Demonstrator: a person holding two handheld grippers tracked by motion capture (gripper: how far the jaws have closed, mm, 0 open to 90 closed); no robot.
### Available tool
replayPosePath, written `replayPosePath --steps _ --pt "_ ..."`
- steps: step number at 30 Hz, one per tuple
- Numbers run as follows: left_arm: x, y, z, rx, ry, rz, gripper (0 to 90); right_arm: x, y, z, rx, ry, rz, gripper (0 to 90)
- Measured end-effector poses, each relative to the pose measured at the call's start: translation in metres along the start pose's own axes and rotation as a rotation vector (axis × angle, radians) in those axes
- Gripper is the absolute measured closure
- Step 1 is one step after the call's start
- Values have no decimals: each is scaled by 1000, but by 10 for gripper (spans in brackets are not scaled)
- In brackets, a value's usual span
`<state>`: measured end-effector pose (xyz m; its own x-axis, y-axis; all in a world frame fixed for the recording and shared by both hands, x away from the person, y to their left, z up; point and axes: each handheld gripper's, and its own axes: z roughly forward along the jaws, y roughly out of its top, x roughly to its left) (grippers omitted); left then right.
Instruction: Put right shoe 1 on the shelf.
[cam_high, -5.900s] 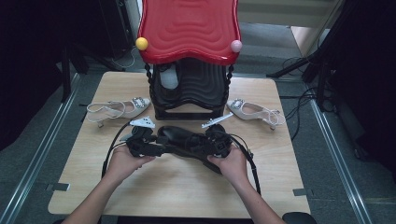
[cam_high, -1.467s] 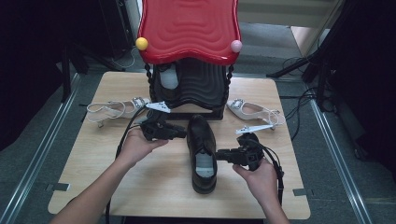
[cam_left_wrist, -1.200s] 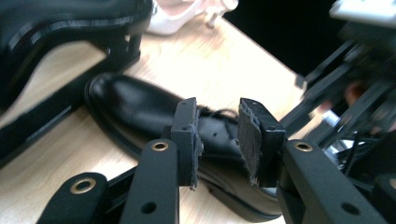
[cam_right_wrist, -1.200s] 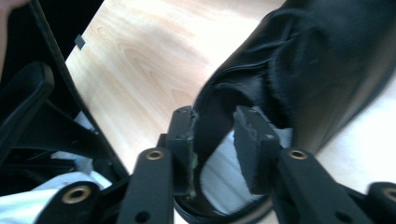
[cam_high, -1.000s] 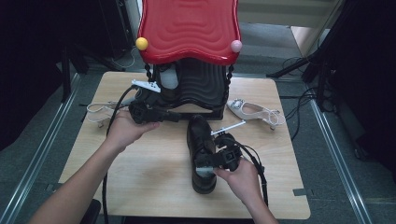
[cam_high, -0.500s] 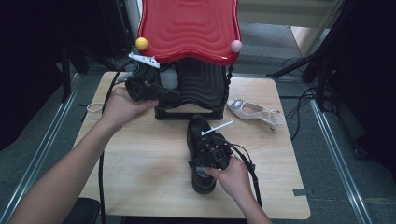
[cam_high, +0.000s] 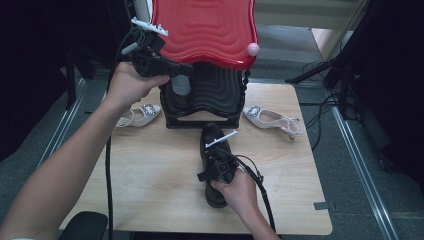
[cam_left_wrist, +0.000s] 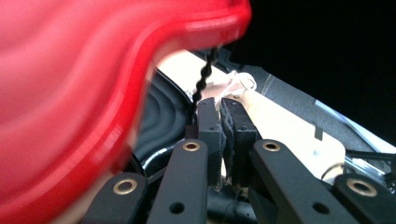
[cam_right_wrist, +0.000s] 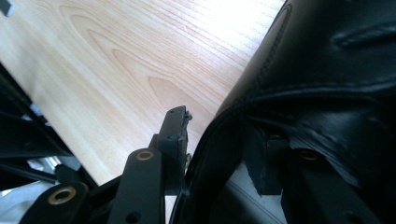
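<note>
A black leather shoe (cam_high: 210, 135) lies on the wooden table (cam_high: 150, 170), toe toward a black rack (cam_high: 212, 92) with a wavy red top (cam_high: 205, 30). My right gripper (cam_high: 216, 159) sits over the shoe's opening. In the right gripper view the right gripper (cam_right_wrist: 219, 140) straddles the shoe's (cam_right_wrist: 327, 70) side wall, one jaw outside and one inside. Its jaws have just been opening and stand open. My left gripper (cam_high: 186, 70) is raised at the red top's left edge. In the left gripper view the left gripper (cam_left_wrist: 222, 105) is shut and empty beside the red top (cam_left_wrist: 70, 93).
A white sandal (cam_high: 141, 115) lies left of the rack and another (cam_high: 272, 119) to its right. A pink ball (cam_high: 254, 48) sits on the red top's right corner, with a black bead chain (cam_left_wrist: 203, 79) hanging below the top. Dark stands and cables surround the table.
My left hand has risen from the table to the red top's left edge, covering the yellow ball. My right gripper has moved left onto the black shoe, which has stayed in place.
</note>
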<state>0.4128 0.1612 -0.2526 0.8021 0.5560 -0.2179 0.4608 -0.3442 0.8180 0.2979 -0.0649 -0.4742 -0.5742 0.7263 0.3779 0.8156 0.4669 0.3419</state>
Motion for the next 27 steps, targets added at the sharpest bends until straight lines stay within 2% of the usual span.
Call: replayPosePath --steps 3,6,8,9,10,11,14,18,20,27 --pt "4 9 -4 -16 22 3 873 4 -1 3 -5 -42 -13 629" --pt "5 17 -5 -24 50 18 878 9 -2 9 3 -110 -39 643" --pt "6 23 -4 -30 73 29 879 10 -2 9 1 -111 -40 643" --pt "6 24 -4 -31 71 28 880 9 -2 9 0 -107 -38 650" --pt "6 26 -4 -37 77 31 880 7 -2 9 -4 -103 -47 662" --pt "6 28 -3 -39 83 37 881 4 -3 8 -2 -90 -39 701" --pt "6 31 0 -38 94 44 882 2 -3 7 -2 -84 -35 734" --pt "9 33 3 -35 102 35 886 -2 -3 4 5 -68 -36 783" --pt "11 34 5 -35 110 32 890 -8 -6 -3 -1 -47 -20 825" --pt "18 36 10 -16 142 31 900 -21 -13 -27 -39 -11 17 868"
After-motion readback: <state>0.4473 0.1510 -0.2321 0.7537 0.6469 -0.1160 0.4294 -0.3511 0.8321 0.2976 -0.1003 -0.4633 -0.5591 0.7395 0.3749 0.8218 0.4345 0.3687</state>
